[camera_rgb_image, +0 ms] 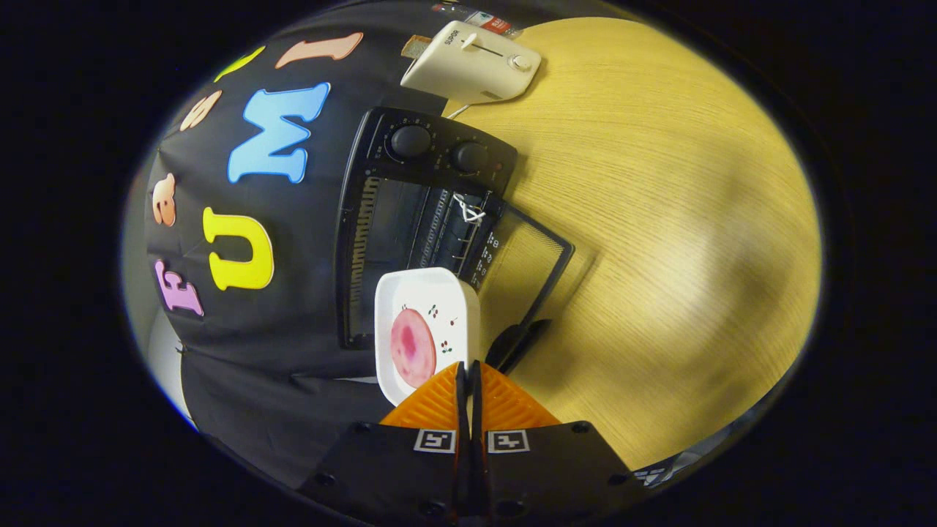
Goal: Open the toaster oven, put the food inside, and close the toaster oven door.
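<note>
- The jaws (468,377) are pinched on the near rim of a white dish (432,322), which carries a round pink slice of food (413,347).
- Just beyond the jaws, the dish reaches toward the toaster oven (410,219); its door (531,271) is swung open, the wire rack (446,227) showing inside.
- A white toaster (472,62) sits well beyond the oven on the wooden surface (659,219).
- Risk: held only by one rim, the dish could tilt or slip, letting the food slide off.
- Risk: a skewed approach could catch the dish on the oven frame or door, shoving the oven.
</note>
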Demonstrator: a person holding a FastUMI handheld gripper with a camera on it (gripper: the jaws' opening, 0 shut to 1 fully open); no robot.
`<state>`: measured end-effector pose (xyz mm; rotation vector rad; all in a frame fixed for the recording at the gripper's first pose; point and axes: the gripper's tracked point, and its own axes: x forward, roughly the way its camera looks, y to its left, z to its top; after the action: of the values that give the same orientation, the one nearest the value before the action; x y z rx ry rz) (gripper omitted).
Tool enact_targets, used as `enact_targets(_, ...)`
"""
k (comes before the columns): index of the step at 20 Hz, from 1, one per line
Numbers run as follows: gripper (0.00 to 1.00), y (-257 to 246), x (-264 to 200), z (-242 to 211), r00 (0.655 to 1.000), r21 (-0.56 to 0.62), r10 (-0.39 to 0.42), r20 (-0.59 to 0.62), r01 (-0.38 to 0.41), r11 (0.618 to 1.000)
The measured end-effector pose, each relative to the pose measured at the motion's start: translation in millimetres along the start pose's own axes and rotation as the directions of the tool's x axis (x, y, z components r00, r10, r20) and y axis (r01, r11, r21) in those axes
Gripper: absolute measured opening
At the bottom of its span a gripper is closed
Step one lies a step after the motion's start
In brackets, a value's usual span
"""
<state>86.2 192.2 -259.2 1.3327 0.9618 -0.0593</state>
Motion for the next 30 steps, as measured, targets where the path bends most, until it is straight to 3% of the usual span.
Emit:
enact_targets(10, 0.02, 21.6, 68.5, 23.6, 0.989, 0.132, -0.020, 0.145, 0.000, 0.991)
enact_targets(19, 0.04, 42.3, 112.5, 47.7, 0.958, 0.234, -0.018, 0.285, -0.051, 0.971)
enact_targets(27, 0.04, 51.9, 133.7, 55.7, 0.943, 0.234, -0.013, 0.332, -0.069, 0.970)
enact_targets(30, 0.09, 54.0, 134.4, 47.1, 0.951, 0.216, 0.006, 0.310, -0.077, 0.973)
